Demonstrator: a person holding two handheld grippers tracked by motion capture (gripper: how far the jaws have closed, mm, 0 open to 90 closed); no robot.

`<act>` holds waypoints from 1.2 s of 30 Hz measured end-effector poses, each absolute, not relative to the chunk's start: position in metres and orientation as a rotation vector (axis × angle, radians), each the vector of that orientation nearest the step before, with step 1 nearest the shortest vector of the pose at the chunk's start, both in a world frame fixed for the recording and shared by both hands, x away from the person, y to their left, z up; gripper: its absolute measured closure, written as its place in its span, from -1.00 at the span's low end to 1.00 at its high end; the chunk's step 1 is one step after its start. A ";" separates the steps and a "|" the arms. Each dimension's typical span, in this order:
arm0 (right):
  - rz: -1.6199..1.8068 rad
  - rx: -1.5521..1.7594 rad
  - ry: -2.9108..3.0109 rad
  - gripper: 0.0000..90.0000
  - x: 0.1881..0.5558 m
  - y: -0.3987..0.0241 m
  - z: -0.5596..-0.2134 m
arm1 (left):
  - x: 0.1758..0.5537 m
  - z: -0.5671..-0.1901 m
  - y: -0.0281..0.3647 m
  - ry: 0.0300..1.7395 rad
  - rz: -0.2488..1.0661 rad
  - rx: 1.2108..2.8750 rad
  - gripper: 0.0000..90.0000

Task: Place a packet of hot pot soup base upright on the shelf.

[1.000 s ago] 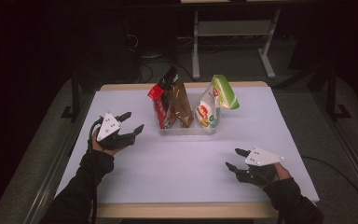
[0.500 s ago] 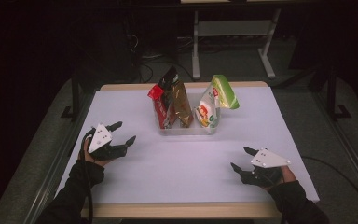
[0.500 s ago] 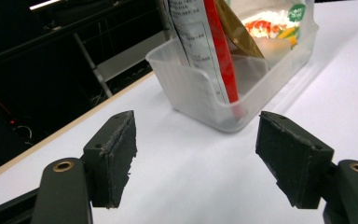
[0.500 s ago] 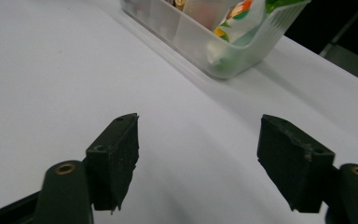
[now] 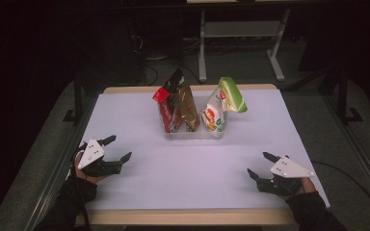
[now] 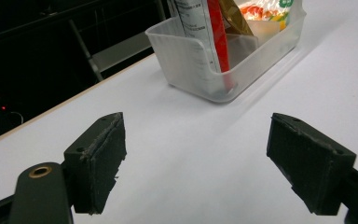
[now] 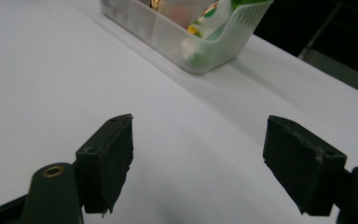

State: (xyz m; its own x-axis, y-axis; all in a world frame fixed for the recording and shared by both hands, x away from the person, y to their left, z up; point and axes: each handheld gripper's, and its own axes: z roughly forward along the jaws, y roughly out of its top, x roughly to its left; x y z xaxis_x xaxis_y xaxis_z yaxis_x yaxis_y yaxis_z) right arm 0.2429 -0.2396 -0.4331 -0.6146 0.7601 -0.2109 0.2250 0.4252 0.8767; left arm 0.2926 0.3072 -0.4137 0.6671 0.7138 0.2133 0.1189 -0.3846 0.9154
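A white table (image 5: 139,192) stands on grey floor (image 5: 361,159); a metal frame (image 5: 241,30) and cables (image 5: 166,55) lie behind it

Lab-like recording room, suggested by a bare white table (image 5: 192,159), dark surroundings, cables (image 5: 159,72) trailed over the grey floor, a metal-framed bench (image 5: 241,29) set behind.
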 end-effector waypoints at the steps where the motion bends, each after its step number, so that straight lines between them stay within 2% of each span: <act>1: 1.154 0.828 2.070 -0.48 0.242 -0.241 -0.433 | 0.291 -0.415 0.309 0.660 0.747 1.880 -0.57; 12: 1.160 0.865 1.999 -0.47 0.230 -0.264 -0.439 | 0.275 -0.428 0.334 0.701 0.750 1.886 -0.57; 29: 1.167 0.970 1.900 -0.47 0.218 -0.296 -0.445 | 0.259 -0.440 0.371 0.818 0.717 1.728 -0.57; 36: 1.205 1.014 1.831 -0.47 0.215 -0.300 -0.446 | 0.256 -0.440 0.374 0.838 0.711 1.696 -0.57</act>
